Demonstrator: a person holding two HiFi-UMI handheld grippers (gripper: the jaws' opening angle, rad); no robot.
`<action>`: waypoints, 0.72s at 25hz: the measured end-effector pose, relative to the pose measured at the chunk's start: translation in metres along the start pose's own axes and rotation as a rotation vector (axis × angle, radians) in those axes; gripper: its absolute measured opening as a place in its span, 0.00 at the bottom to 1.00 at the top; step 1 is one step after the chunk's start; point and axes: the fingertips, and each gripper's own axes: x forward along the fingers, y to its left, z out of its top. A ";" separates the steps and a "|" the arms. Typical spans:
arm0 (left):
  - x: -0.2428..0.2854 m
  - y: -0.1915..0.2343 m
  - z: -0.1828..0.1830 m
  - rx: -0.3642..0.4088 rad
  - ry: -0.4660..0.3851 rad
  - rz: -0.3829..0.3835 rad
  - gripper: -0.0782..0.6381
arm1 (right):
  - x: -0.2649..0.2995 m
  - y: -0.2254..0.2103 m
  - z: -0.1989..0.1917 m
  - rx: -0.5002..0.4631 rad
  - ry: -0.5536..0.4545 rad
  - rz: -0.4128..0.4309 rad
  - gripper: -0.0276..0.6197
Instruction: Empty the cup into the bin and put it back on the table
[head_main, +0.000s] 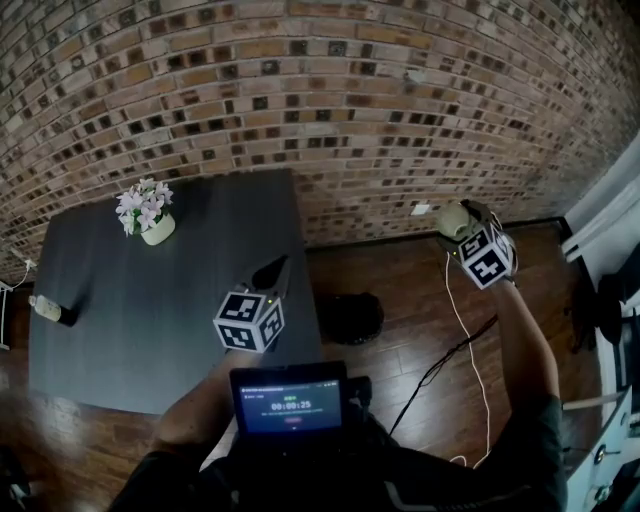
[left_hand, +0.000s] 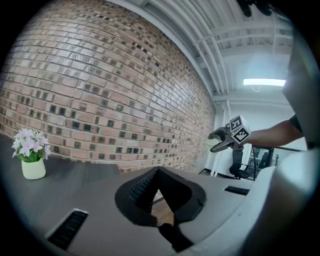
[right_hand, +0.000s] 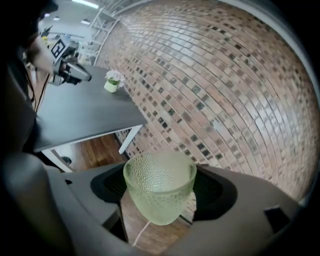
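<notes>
- Head view: my right tool grips the pale green cup out over the wooden floor, near the brick wall and well apart from the dark desk.
- Head view: the dark round bin stands on the floor just beside the desk's right edge, between my two tools. The cup is off to its right, not above it.
- Head view: my left tool hangs over the desk's right edge, its jaws drawn to a point and carrying nothing. A pot of flowers stands at the far side of the desk.
- Left gripper view: the jaws meet at their tips with nothing between them. Beyond them my right tool shows out in the open room, and the flowers stand on the desk to the left.
- Right gripper view: both jaws press on the sides of the pebbled cup, whose mouth faces up towards the camera. I see nothing inside it, though the textured glass leaves me unsure.
- Step in hand, as I judge it: the cup is in the air to one side of the bin and looks emptied, so the return to the desk is the likely step.
- Next move, as I judge it: swing the cup left over the desk, keep it upright, and lower it onto a bare patch clear of the flowers and my left tool. Only then part the jaws. If anything is left inside, tip it over the bin first.
</notes>
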 end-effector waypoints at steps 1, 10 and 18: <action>0.000 0.000 0.000 0.000 0.001 0.000 0.11 | -0.001 0.000 0.000 0.047 -0.022 0.008 0.65; -0.002 0.001 -0.002 0.006 0.007 0.005 0.11 | -0.003 0.008 -0.011 0.281 -0.100 0.063 0.65; -0.001 -0.001 -0.003 0.006 0.012 0.003 0.11 | -0.005 0.007 -0.008 0.352 -0.147 0.081 0.65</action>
